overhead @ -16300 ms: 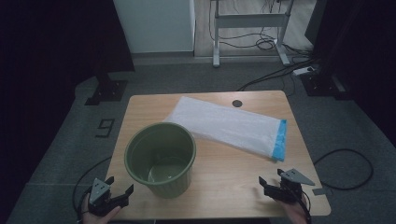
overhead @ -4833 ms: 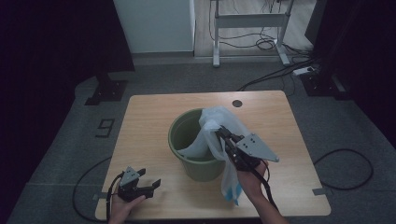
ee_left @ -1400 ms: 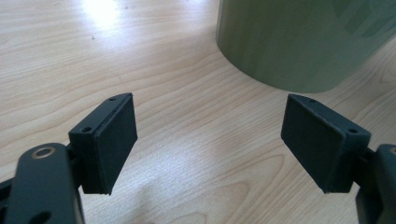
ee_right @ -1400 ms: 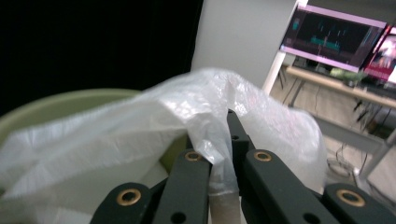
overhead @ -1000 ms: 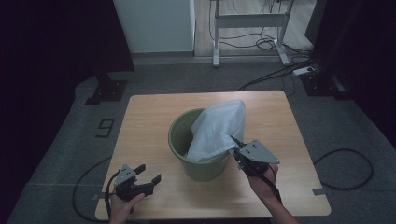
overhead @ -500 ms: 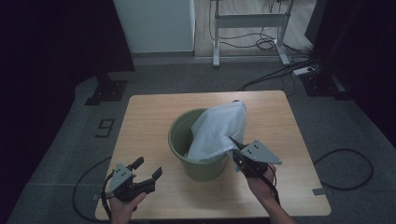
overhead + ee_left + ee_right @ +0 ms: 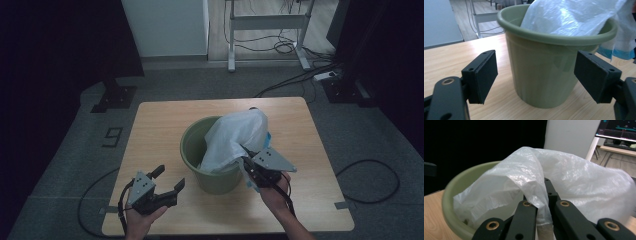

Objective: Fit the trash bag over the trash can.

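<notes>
A pale wooden worktop point(image 7: 160, 125) stands on a grey carpeted floor point(image 7: 75, 150) in a dim room, with a white panel point(image 7: 165, 27) and a metal-legged stand point(image 7: 265, 22) behind it and dark cables point(image 7: 367, 175) trailing over the floor to the right. A green bucket point(image 7: 210, 165) stands upright near the middle of the worktop, toward the person's side. A thin white plastic bag point(image 7: 235, 135) is draped over the bucket's right rim, partly inside it and partly billowing above it, and a blue edge of the bag hangs outside the rim on the right, as the left gripper view shows point(image 7: 616, 52). The right gripper point(image 7: 248, 167), held in the person's right hand point(image 7: 275, 192), sits against the bucket's right side; in the right gripper view its jaws are pinched together on a fold of the bag point(image 7: 539, 195), with the film bunched between them. The left gripper point(image 7: 167, 181), held in the left hand point(image 7: 142, 220), hovers over the worktop's near-left part, just beside the bucket but apart from it. Its jaws are spread wide, and in the left gripper view the bucket point(image 7: 544, 72) stands between the two pads point(image 7: 484, 75) farther off, untouched.
</notes>
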Tool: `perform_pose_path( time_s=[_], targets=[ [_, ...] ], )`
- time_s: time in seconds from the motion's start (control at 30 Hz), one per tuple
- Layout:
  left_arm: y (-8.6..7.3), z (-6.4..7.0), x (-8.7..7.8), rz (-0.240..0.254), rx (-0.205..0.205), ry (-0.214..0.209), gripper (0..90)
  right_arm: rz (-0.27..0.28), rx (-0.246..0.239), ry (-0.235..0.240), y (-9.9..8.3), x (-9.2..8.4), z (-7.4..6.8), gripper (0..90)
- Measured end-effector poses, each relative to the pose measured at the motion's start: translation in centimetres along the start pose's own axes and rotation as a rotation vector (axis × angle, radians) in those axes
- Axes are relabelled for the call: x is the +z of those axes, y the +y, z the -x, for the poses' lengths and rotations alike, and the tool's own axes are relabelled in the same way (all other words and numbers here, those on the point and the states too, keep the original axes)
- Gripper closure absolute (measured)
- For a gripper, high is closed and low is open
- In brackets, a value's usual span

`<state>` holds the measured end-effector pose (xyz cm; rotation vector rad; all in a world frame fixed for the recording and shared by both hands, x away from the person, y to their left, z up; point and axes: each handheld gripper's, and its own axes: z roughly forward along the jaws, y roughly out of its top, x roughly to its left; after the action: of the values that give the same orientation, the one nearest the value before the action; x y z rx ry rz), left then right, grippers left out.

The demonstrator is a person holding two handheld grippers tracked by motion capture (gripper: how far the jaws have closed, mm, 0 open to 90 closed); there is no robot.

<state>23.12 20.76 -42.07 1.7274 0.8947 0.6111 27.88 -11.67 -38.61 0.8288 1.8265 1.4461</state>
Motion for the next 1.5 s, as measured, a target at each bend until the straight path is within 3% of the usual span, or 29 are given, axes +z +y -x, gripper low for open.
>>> perform_pose_path(
  time_s=[0.37,0.73,1.17,1.5],
  targets=[
    [1.8,2.0,1.5,0.015,0.038,-0.036,19.1,-0.004,-0.003,0.023,1.1,1.3,-1.1,88.7],
    [3.1,3.4,3.2,0.024,0.05,-0.058,25.6,-0.012,-0.002,0.019,1.4,1.8,-1.1,88.7],
    [3.7,4.0,4.1,0.037,0.055,-0.057,26.1,-0.017,0.002,0.02,1.4,2.0,-1.1,88.7],
    [4.8,4.6,4.4,0.089,0.07,-0.055,25.6,-0.016,0.009,0.018,1.4,2.0,-0.9,88.7]
  ],
)
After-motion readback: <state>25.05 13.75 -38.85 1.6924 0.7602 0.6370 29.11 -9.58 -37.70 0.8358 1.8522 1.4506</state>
